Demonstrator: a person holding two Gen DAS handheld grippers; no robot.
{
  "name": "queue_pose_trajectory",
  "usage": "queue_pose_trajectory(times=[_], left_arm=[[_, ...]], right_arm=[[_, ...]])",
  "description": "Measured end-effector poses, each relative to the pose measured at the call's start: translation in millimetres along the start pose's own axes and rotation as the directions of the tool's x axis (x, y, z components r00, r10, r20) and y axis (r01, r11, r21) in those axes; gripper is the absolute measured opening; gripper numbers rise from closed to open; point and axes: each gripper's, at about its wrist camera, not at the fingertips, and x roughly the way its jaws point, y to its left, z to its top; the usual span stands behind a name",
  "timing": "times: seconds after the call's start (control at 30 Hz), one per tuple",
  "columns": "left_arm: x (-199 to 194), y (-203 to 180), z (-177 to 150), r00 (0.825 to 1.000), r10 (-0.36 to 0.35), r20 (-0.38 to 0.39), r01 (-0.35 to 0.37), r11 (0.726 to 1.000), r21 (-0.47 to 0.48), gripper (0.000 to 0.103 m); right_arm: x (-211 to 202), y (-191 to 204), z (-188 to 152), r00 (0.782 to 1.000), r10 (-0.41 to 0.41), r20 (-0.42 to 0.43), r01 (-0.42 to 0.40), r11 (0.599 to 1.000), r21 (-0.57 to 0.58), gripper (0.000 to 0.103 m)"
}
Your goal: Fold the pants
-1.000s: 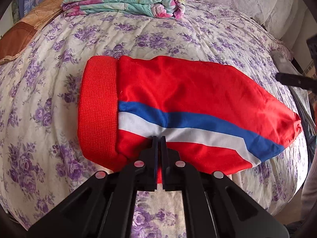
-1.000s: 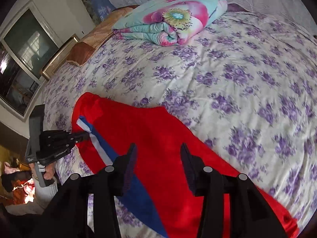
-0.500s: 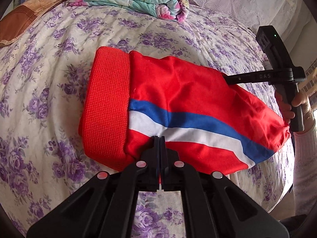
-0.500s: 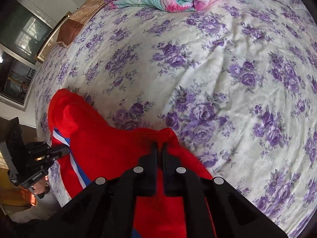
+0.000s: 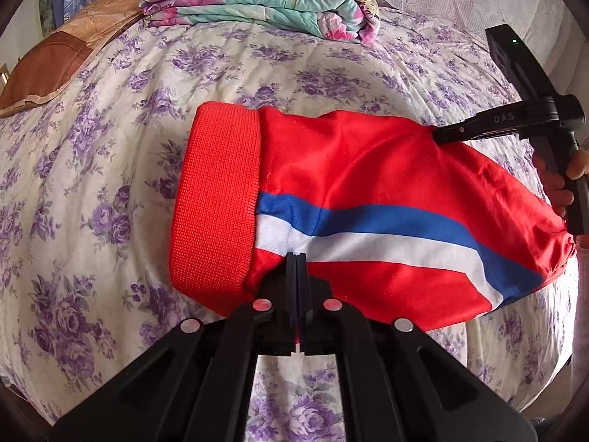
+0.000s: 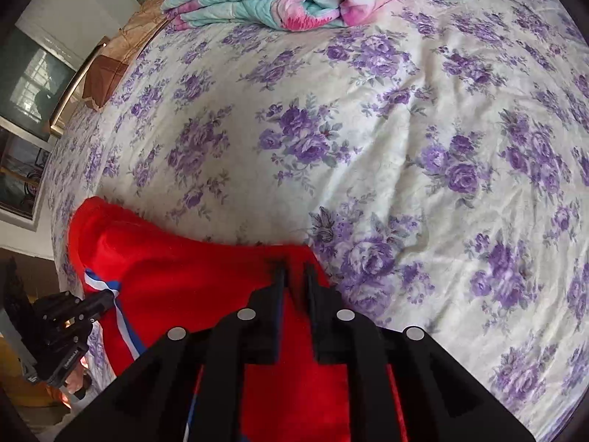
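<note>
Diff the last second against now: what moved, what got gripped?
The right tongs, open above the red pants a second ago, came down and shut on the pants' far edge. The left tongs stayed clamped on the near edge by the white stripe. The pants, folded quilt and floral bedsheet look unmoved.

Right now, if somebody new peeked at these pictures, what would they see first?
The bright red pants with a blue and white stripe, lying in the middle of the purple-flowered bedspread. A black gripper pinches them on each side: the left gripper shut on the near edge by the ribbed waistband, the right gripper shut on the far edge. Behind, a folded flowery quilt lies at the far end of the bed.
</note>
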Motion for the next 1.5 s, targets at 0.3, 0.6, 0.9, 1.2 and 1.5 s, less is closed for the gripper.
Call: queue_pose_trajectory(times=[0.3,0.6,0.9,1.2,1.5], left_arm=[[-74.1,-40.9,10.2,0.989,-0.012,0.147,0.003,0.998,0.062,0.008],[19.4,-194.6,54.9,0.989,-0.139,-0.058,0.15,0.952,0.267,0.008],[88.6,-215.9,69.5,0.979,-0.117,-0.169,0.155,0.961,0.23,0.008],[87.8,-219.8,70.2,0.98,-0.132,-0.148,0.167,0.951,0.26,0.008],[32.3,-232.1,1.4,0.95,-0.268,-0.16,0.303,0.913,0.272,0.009]], right_arm=[[-147.6,-20.7,-117.4,0.944,-0.207,0.256,0.215,0.977,-0.003,0.054],[-144.7,-83.9,-267.5,0.884,-0.348,0.311,0.271,0.926,0.264,0.026],[-116.1,-121.6,-269.1,0.892,-0.333,0.306,0.197,0.895,0.4,0.019],[-127.0,-127.0,-291.9,0.918,-0.273,0.287,0.13,0.892,0.433,0.019],[-195.0,-174.1,-370.6,0.87,-0.315,0.379,-0.047,0.712,0.7,0.074]])
